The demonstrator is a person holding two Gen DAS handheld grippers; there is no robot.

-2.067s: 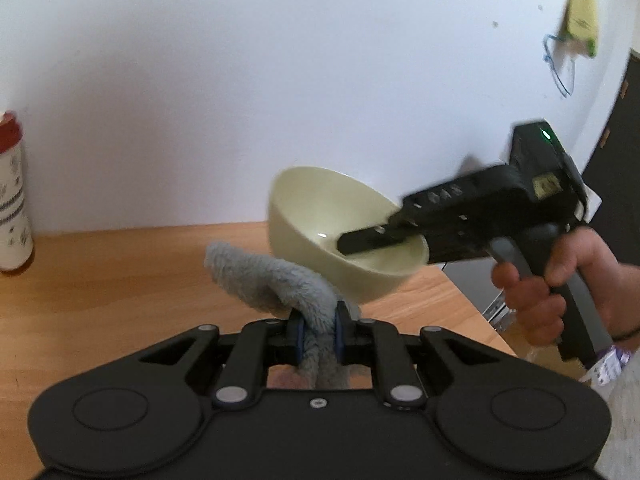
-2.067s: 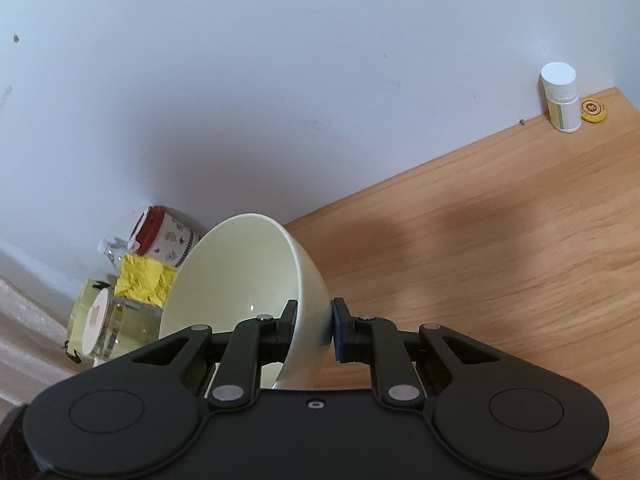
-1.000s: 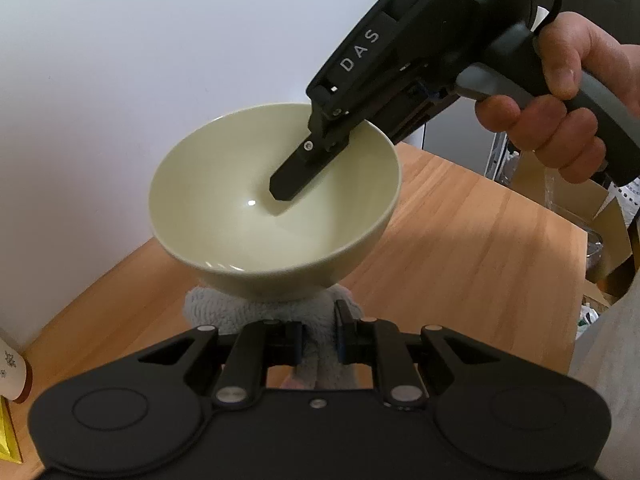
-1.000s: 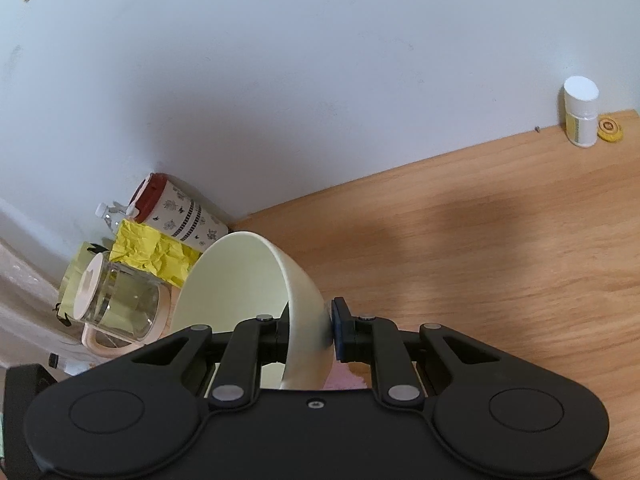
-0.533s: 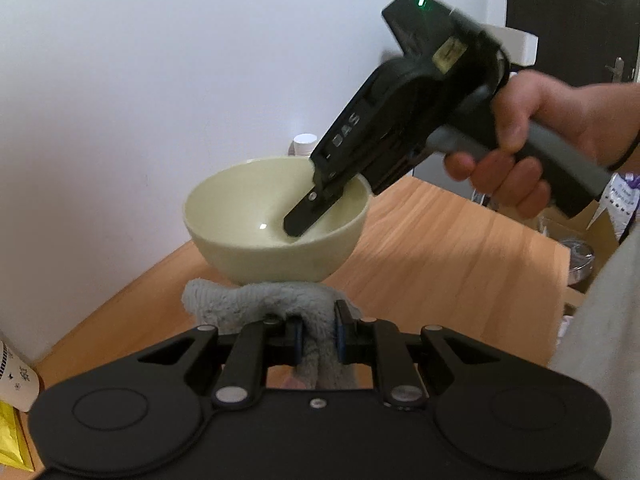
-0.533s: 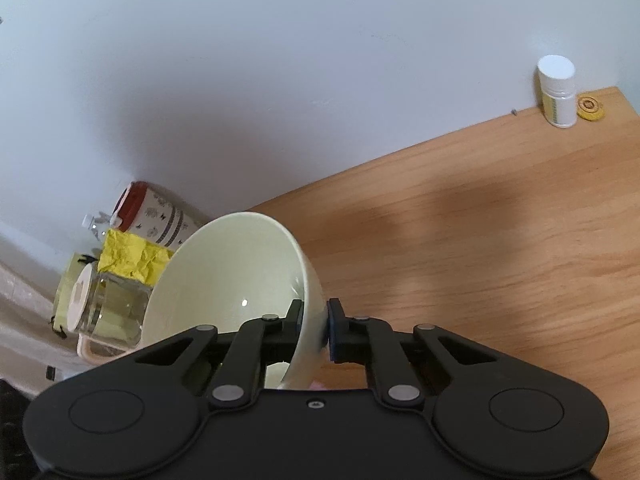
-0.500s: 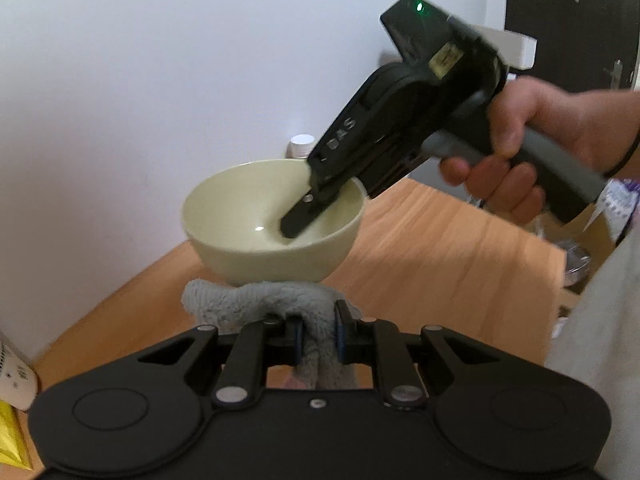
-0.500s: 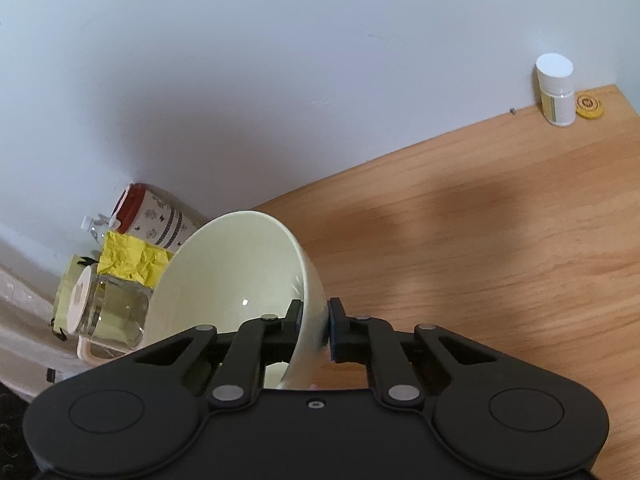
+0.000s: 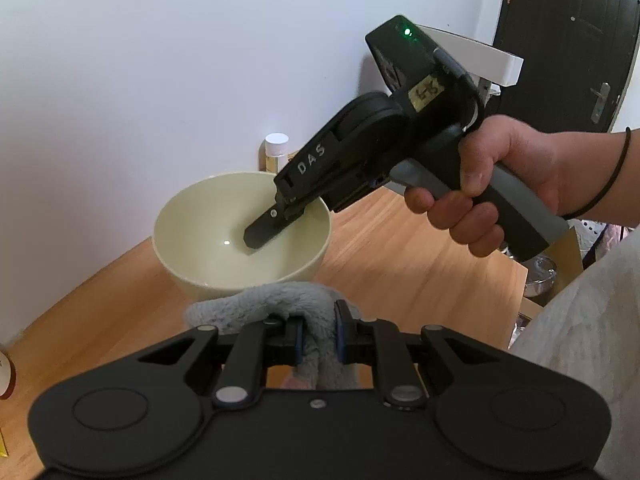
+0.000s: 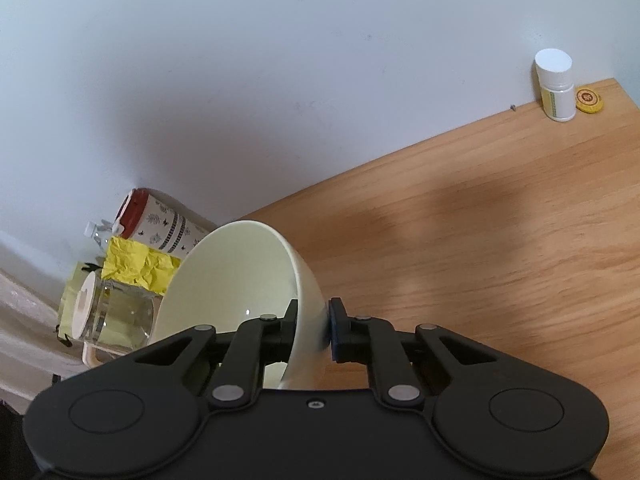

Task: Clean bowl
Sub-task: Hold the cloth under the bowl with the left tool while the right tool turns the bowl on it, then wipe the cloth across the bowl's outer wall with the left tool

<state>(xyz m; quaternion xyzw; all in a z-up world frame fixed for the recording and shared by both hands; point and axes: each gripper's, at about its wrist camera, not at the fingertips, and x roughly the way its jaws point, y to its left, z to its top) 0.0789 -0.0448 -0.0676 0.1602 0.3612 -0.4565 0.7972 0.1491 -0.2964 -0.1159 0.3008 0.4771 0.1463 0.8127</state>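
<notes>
A cream bowl (image 9: 216, 248) hangs above the wooden table, held by its rim. My right gripper (image 10: 313, 334) is shut on the bowl's (image 10: 236, 276) wall, one finger inside and one outside; in the left wrist view its inner finger (image 9: 266, 230) reaches into the bowl. My left gripper (image 9: 317, 334) is shut on a grey fluffy cloth (image 9: 272, 300), whose folded end sits just under the bowl's near side, close to or touching it.
The wooden table (image 10: 500, 264) stands against a white wall. A white pill bottle (image 10: 555, 84) and a yellow tin (image 10: 589, 100) stand at its far right corner. A patterned tumbler (image 10: 160, 224), yellow packet (image 10: 140, 266) and glass jar (image 10: 112, 312) stand at the left. A dark door (image 9: 568, 40) is beyond the table.
The bowl has tipped from nearly on edge to mouth-up and now sits a little farther from my left gripper. The cloth has stayed under its near side.
</notes>
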